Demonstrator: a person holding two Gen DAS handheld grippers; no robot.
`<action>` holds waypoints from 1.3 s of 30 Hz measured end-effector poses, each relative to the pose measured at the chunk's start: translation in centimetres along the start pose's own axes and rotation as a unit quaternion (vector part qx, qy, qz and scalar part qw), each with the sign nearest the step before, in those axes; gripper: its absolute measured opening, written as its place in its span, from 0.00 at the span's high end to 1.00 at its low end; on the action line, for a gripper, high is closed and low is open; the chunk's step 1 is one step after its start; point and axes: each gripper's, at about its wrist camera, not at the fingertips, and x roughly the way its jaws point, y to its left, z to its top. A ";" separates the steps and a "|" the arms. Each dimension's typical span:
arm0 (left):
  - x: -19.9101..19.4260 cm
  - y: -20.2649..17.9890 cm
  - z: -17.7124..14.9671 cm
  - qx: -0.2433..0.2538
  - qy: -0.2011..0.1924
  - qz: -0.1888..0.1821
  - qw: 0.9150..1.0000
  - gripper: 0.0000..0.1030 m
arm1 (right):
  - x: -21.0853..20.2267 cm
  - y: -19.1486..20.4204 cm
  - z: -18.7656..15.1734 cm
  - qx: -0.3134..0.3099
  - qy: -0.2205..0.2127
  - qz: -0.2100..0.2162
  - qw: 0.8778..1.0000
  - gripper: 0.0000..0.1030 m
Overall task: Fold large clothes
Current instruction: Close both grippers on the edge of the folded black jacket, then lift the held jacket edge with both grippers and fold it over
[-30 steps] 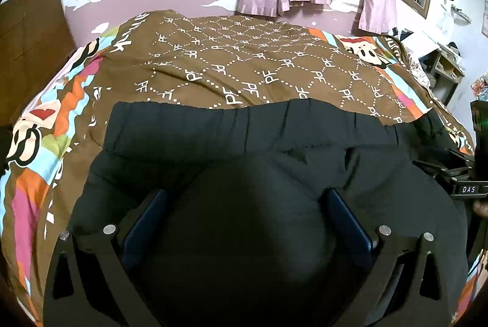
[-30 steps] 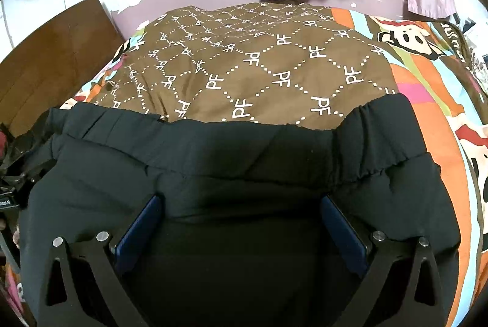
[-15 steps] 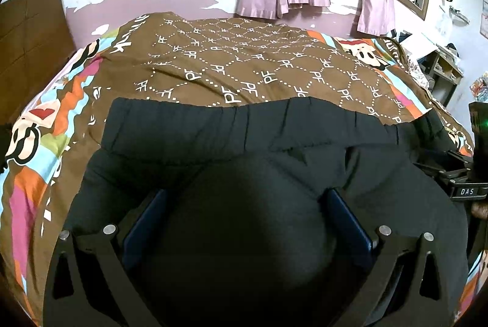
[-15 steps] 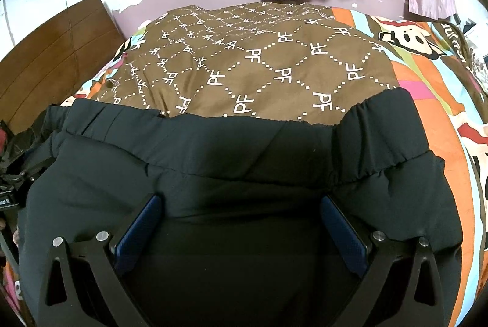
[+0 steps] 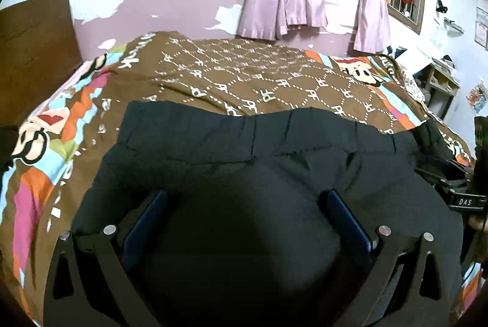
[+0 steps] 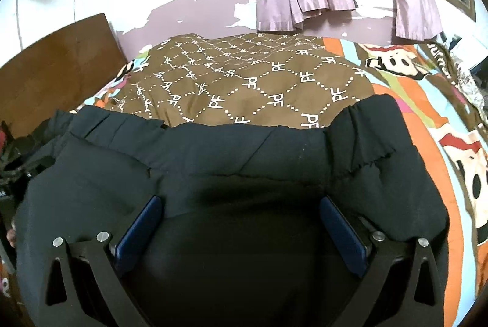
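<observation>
Spread wide over a black jacket [image 5: 244, 235] lying flat on the patterned bedspread [image 5: 244, 77], left gripper [image 5: 242, 211] and right gripper [image 6: 239, 217] gripping nothing, risking a lopsided, bunched fold from a shallow pinch of slippery padding.

In your left wrist view, the padded jacket [image 5: 244, 205] fills the lower half of the frame, lying on the quilt [image 5: 244, 77], with its elastic hem [image 5: 259, 131] across mid-frame. The headboard [image 5: 33, 52] stands at the left edge, the curtains [image 5: 283, 0] hang at top centre, and the right gripper [image 5: 463, 192] sits at the right edge, beside the jacket.
</observation>
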 end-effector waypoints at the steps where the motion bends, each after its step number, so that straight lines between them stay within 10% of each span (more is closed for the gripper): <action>1: -0.4 0.0 -0.2 0.000 -0.004 0.009 1.000 0.01 | -0.3 0.1 -0.2 -0.003 -0.003 -0.003 1.000 0.00; 17: -8.3 6.7 -3.4 -0.087 -0.091 0.028 0.992 0.01 | -8.3 -1.2 -4.9 -0.048 -0.065 -0.054 0.995 0.00; 29: -5.0 9.9 -5.2 -0.140 0.023 -0.054 0.988 0.01 | -6.2 -10.0 -5.4 0.099 0.034 0.013 0.994 0.00; 39: -3.0 12.3 -6.8 -0.217 0.085 -0.157 0.960 0.01 | -5.1 -13.7 -7.7 0.205 0.045 0.112 0.971 0.00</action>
